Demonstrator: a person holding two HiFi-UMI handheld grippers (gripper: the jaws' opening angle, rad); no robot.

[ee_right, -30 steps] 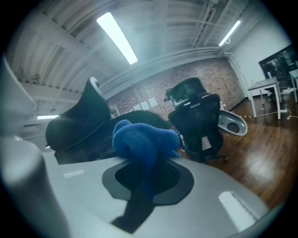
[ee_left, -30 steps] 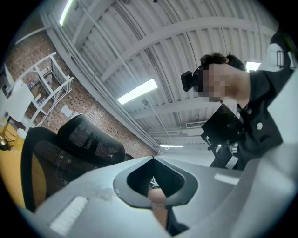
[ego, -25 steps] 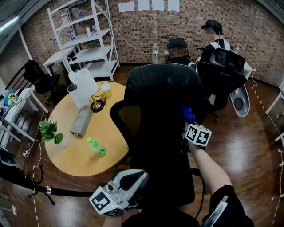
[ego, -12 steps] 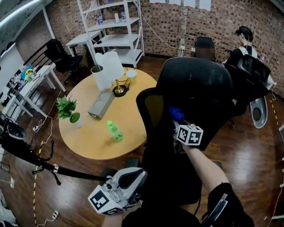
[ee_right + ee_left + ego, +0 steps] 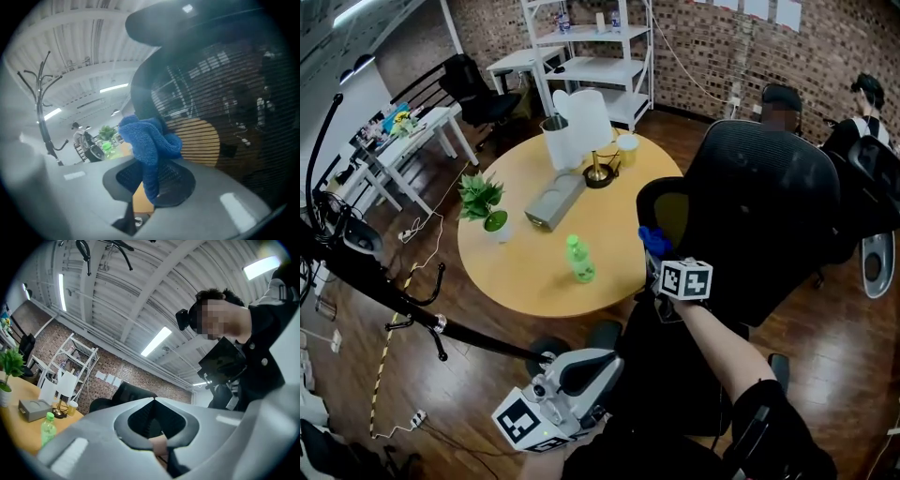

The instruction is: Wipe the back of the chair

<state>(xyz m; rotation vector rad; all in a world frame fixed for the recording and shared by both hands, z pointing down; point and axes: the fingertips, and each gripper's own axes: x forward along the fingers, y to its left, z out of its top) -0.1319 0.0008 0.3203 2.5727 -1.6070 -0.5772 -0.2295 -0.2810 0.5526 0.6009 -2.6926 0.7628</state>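
Blue cloth (image 5: pixel 147 140) is bunched in the right tongs (image 5: pixel 151 185), whose jaws pinch its lower end. In the head view this cloth (image 5: pixel 653 242) sits at the left edge of the black mesh chair back (image 5: pixel 769 216), close against the weave. The left tongs (image 5: pixel 154 399) are held low by the person's body, jaws closed tip to tip with nothing between them. Behind the chair, the round wooden tabletop (image 5: pixel 525 281) carries a green bottle (image 5: pixel 578 259) and a potted plant (image 5: pixel 483 199).
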